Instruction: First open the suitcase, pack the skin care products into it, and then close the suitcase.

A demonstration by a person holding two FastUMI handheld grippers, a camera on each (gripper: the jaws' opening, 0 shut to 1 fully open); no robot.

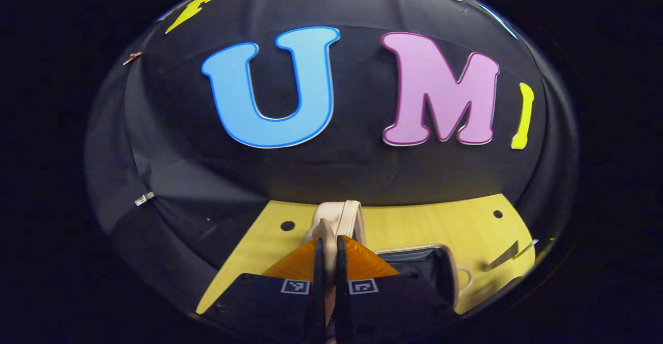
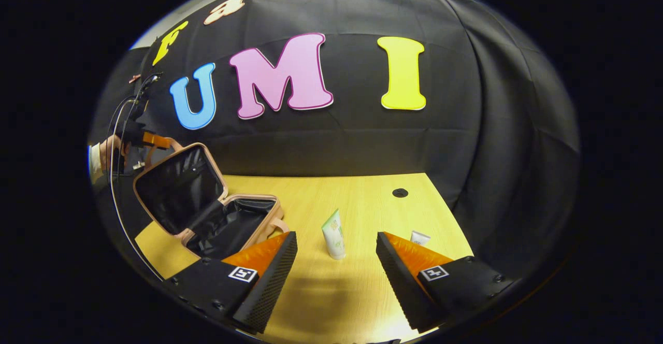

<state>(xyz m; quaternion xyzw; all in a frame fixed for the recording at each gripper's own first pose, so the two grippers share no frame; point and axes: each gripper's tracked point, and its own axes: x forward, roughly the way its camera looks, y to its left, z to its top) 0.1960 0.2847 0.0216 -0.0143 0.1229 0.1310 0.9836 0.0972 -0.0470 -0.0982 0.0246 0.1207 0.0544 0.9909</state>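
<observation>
Left gripper [image 1: 327, 261]: fingers closed on the thin edge of the suitcase lid [image 1: 339, 219], holding it up. Lid rim stands right in front of the camera and hides part of the worktop [image 1: 414, 225] behind it. Suitcase [image 1: 424, 266] base sits just right of the fingers, dark lining visible, small handle loop on its right side. Round holes in the worktop on both sides of the lid.

Right gripper view, left to right: a hand [image 2: 106, 155] with the other gripper up at the lid's [image 2: 178, 188] top edge, cables trailing down beside it. Suitcase [image 2: 233, 225] is open at the worktop's [image 2: 362, 204] left side, lid tilted back, black lining. Can't see any products inside; the base's near end is hidden behind my left finger. Right gripper [image 2: 336, 271] wide open, holding nothing, hovering over the worktop. Tube [image 2: 334, 235] stands upright between the fingers but farther out, apart from the suitcase. A second small white product [image 2: 420, 238] peeks out just behind the right finger, mostly hidden. Grommet hole [image 2: 400, 192] beyond it.
</observation>
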